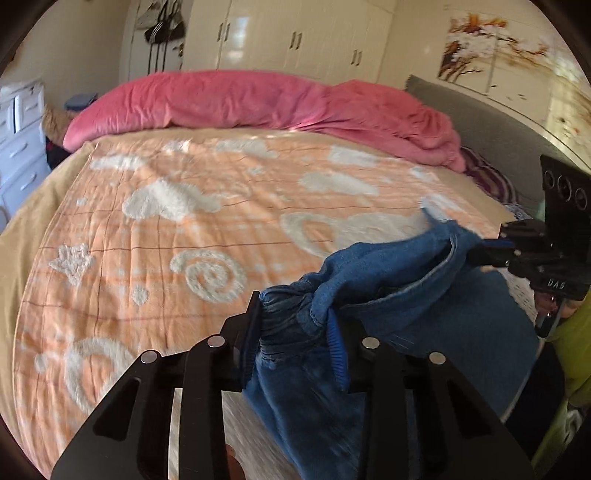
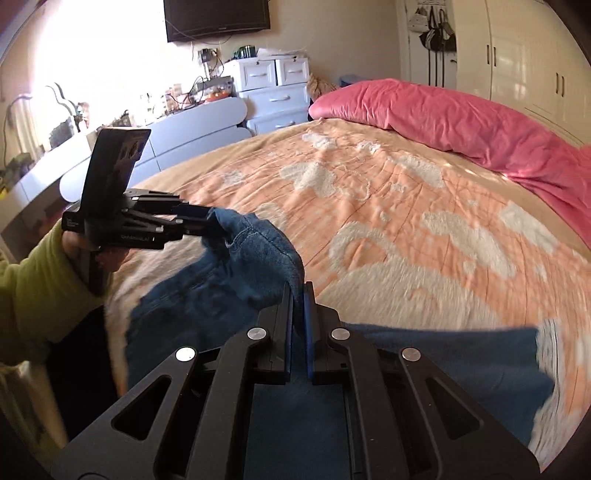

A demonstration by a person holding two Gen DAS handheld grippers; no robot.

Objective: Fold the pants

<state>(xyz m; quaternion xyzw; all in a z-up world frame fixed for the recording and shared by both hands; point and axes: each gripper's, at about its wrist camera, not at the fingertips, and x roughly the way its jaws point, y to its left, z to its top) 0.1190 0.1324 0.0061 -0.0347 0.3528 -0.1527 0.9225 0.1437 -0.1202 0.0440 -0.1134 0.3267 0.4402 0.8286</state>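
Blue denim pants (image 1: 388,295) hang between my two grippers above the bed. My left gripper (image 1: 295,321) is shut on a bunched edge of the pants; it also shows in the right wrist view (image 2: 212,225), held by a hand in a green sleeve. My right gripper (image 2: 298,295) is shut on another edge of the pants (image 2: 236,280); it also shows at the right of the left wrist view (image 1: 476,251). The rest of the cloth drapes down below both grippers, blurred by motion.
The bed has an orange blanket (image 1: 207,229) with white patterns and a pink duvet (image 1: 258,103) rolled along the far side. White drawers (image 2: 273,92) and a desk (image 2: 166,136) stand beyond the bed. Wardrobes (image 1: 295,33) line the wall.
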